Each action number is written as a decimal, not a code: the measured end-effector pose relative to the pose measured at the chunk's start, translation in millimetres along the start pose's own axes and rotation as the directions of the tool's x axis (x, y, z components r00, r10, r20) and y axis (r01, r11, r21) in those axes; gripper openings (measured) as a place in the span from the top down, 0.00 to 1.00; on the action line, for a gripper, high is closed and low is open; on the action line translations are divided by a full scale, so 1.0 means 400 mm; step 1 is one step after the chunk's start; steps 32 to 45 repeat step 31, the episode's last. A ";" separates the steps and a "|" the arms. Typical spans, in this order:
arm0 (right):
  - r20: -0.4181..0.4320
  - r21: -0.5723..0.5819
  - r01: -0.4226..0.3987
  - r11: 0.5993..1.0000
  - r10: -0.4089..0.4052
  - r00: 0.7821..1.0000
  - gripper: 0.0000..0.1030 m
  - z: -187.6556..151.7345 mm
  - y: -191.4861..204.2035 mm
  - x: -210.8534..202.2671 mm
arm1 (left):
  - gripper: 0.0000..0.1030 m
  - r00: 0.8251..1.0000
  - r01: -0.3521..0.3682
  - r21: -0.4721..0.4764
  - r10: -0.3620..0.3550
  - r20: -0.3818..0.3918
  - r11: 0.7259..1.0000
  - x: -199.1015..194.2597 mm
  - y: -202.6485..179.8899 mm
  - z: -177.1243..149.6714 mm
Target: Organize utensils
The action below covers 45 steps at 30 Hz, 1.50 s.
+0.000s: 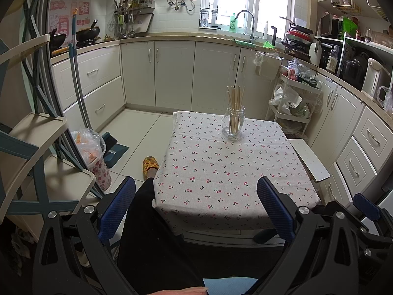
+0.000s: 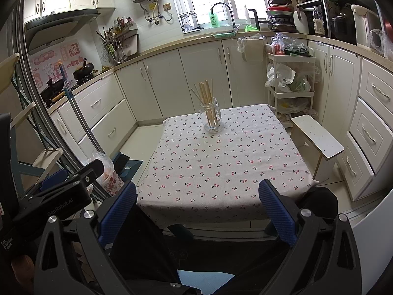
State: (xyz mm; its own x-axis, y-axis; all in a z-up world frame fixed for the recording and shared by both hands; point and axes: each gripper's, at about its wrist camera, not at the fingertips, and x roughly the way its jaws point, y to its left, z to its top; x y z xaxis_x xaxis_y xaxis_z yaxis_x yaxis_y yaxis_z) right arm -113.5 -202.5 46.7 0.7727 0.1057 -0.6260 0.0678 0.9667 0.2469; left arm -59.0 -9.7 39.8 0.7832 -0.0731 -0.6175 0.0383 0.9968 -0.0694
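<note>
A clear glass jar stands upright at the far side of a small table with a cherry-print cloth. Several wooden chopsticks stand in the jar. The jar and chopsticks also show in the right wrist view. My left gripper is open and empty, held back at the table's near edge. My right gripper is open and empty, also at the near edge. The left gripper also shows at the left of the right wrist view.
A white stool stands right of the table, a white trolley with bags behind it. A bin with a plastic bag, a dustpan and a broom stand left. My leg and slipper are beside the table. Cabinets line the walls.
</note>
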 end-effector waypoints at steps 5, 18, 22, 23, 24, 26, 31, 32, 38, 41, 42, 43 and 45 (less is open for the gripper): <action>0.001 -0.002 0.000 1.000 0.000 1.000 0.07 -0.002 0.004 -0.001 | 0.07 1.000 -0.001 -0.001 0.001 0.000 1.000 0.000 0.001 0.000; -0.002 0.000 -0.003 1.000 0.003 1.000 0.07 -0.003 0.009 -0.001 | 0.08 0.996 -0.007 -0.007 0.007 0.084 1.000 -0.031 0.012 -0.001; 0.001 -0.008 -0.001 1.000 0.001 1.000 0.07 -0.005 0.011 -0.004 | 0.07 0.999 -0.002 0.010 0.001 0.049 1.000 -0.017 0.002 -0.002; 0.001 -0.008 -0.001 1.000 0.001 1.000 0.07 -0.004 0.012 -0.005 | 0.07 0.999 0.002 0.004 -0.002 0.037 1.000 -0.013 0.004 -0.001; 0.001 -0.009 -0.002 1.000 0.002 1.000 0.07 -0.003 0.011 -0.005 | 0.07 0.999 0.004 -0.002 -0.004 0.033 1.000 -0.010 0.006 -0.002; 0.001 -0.008 -0.003 1.000 0.003 1.000 0.07 -0.002 0.008 -0.007 | 0.08 1.000 0.010 -0.017 -0.010 0.028 1.000 -0.009 0.013 -0.001; 0.000 -0.008 -0.004 1.000 0.004 1.000 0.07 -0.004 0.007 -0.009 | 0.07 1.000 0.011 -0.013 -0.011 0.017 1.000 -0.003 0.009 -0.007; 0.000 -0.008 -0.004 1.000 0.004 1.000 0.07 -0.004 0.007 -0.009 | 0.07 1.000 0.011 -0.013 -0.011 0.017 1.000 -0.003 0.009 -0.007; 0.000 -0.008 -0.004 1.000 0.004 1.000 0.07 -0.004 0.007 -0.009 | 0.07 1.000 0.011 -0.013 -0.011 0.017 1.000 -0.003 0.009 -0.007; 0.000 -0.008 -0.004 1.000 0.004 1.000 0.07 -0.004 0.007 -0.009 | 0.07 1.000 0.011 -0.013 -0.011 0.017 1.000 -0.003 0.009 -0.007; 0.000 -0.008 -0.004 1.000 0.004 1.000 0.07 -0.004 0.007 -0.009 | 0.07 1.000 0.011 -0.013 -0.011 0.017 1.000 -0.003 0.009 -0.007; 0.000 -0.008 -0.004 1.000 0.004 1.000 0.07 -0.004 0.007 -0.009 | 0.07 1.000 0.011 -0.013 -0.011 0.017 1.000 -0.003 0.009 -0.007; 0.000 -0.008 -0.004 1.000 0.004 1.000 0.07 -0.004 0.007 -0.009 | 0.07 1.000 0.011 -0.013 -0.011 0.017 1.000 -0.003 0.009 -0.007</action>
